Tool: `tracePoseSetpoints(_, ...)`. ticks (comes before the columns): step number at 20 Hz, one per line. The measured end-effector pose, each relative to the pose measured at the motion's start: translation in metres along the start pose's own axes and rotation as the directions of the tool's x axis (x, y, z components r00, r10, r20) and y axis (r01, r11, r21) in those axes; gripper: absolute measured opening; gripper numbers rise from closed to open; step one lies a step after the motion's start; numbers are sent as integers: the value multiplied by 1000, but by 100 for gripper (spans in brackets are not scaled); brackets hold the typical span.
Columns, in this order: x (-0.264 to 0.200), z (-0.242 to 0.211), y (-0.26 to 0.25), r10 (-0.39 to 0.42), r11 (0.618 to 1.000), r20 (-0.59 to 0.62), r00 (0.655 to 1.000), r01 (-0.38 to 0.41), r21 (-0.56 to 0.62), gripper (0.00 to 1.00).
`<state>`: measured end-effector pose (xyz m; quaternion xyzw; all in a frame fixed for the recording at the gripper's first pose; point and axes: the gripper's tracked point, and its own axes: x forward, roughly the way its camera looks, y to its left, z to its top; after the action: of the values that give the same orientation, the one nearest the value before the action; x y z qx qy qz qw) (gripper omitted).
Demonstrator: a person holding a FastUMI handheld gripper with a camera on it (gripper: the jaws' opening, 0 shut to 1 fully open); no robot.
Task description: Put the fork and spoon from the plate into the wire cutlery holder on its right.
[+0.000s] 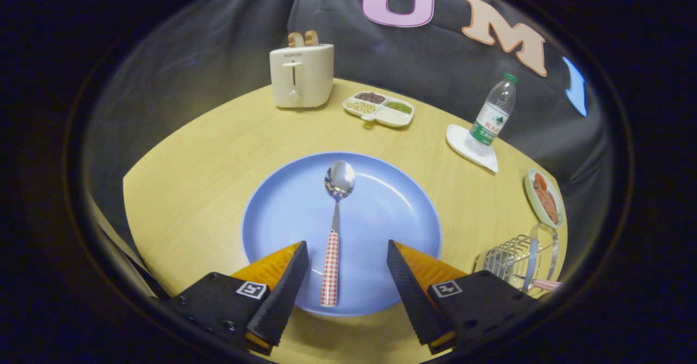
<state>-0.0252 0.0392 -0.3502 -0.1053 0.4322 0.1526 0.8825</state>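
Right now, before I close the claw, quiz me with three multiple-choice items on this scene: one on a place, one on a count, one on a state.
1. Where does the spoon lie?
A. on the blue plate
B. inside the toaster
C. beside the bottle

2. How many bread slices stand in the toaster?
A. none
B. two
C. four

3. How is the claw?
A. shut on the spoon
B. shut on nothing
C. open

Key: 1 A, the spoon rests along the plate's middle. 2 B, two tops poke out. 3 C, its fingers stand apart either side of the checked handle.

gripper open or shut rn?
Open. The gripper has its fingers spread wide, with the spoon on the blue plate lying between them, its checked handle touching neither.
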Motion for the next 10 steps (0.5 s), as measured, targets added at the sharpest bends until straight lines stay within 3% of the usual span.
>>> tracePoseSetpoints(10,4,-12,7,38,999,-87,996,-40,-20,24)
